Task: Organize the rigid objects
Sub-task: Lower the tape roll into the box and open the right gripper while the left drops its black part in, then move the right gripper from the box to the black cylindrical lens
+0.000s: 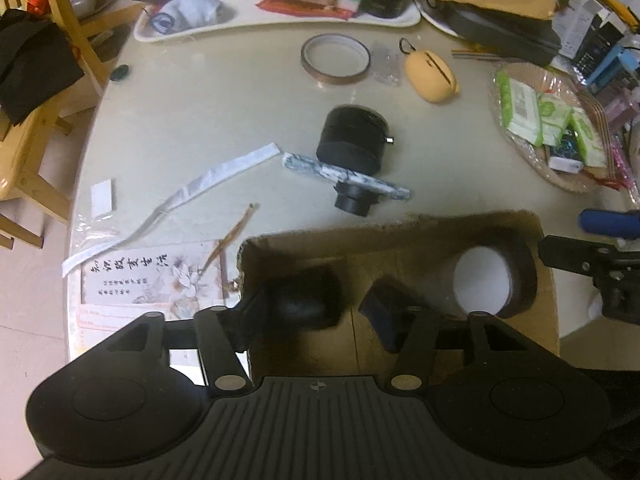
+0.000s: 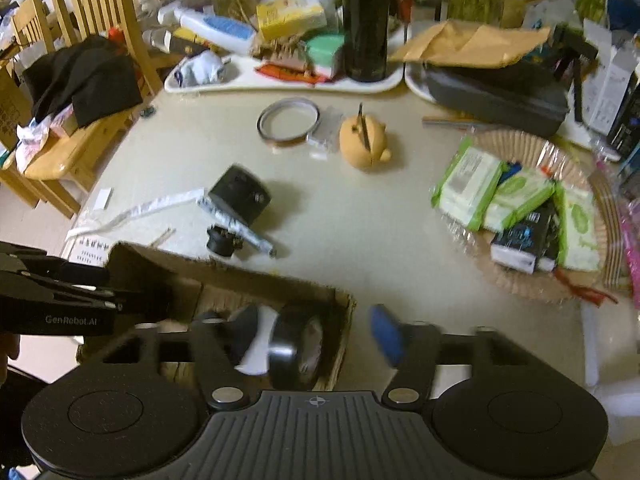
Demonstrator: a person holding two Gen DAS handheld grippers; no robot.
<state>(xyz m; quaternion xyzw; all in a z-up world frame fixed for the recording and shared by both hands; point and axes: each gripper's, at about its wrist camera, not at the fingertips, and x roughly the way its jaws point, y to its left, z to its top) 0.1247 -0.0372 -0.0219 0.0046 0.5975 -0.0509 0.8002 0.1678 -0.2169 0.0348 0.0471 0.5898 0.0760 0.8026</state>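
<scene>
A cardboard box (image 1: 400, 236) lies at the near table edge. My left gripper (image 1: 320, 312) hangs open over it. A blurred black block (image 1: 304, 300) sits in the box between its fingers, close to the left one and apart from the right one. A black tape roll (image 1: 516, 276) with a white face stands at the box's right end. My right gripper (image 2: 318, 336) is open around that tape roll (image 2: 290, 352), its blue right pad outside the box (image 2: 344, 320). On the table beyond are a black cylinder (image 1: 354, 136), a marbled stick (image 1: 344, 176) and a small black lens (image 1: 354, 200).
Farther back lie a brown tape ring (image 1: 335, 58) and a yellow pouch (image 1: 430, 76). A wicker basket (image 2: 520, 140) of wipe packs stands at the right. White trays of clutter line the back. Paper strips and a printed card (image 1: 152, 276) lie left, by wooden chairs.
</scene>
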